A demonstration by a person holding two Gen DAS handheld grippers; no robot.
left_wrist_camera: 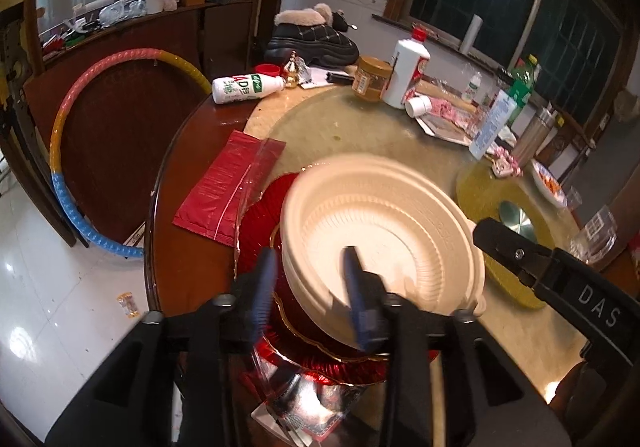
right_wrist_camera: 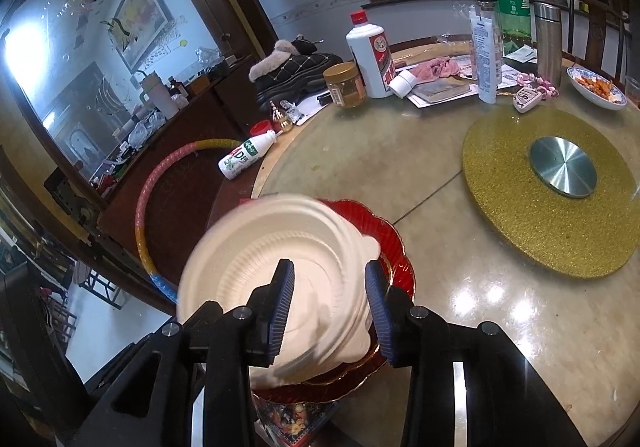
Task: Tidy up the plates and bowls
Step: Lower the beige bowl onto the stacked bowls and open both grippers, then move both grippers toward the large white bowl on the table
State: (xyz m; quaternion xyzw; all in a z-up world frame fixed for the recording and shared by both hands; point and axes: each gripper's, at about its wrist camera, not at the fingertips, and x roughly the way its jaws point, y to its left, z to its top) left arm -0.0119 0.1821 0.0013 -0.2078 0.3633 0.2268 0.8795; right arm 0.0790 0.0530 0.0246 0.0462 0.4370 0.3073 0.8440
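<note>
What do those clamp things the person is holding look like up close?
Each is a black plastic tool with silver bolts. The left gripper and the right gripper both end in two flat fingers faced with ribbed blue pads. The right one's body shows white letters "DAS" in the left view. No cables or sleeves show.

Ahead of my jaws and to the right I see a gold turntable with a steel hub. Far ahead stand a white bottle, a jar beside it, and fur-lined boots. Left of my jaws lie a red bag, a tipped milk bottle and a hoop.
</note>
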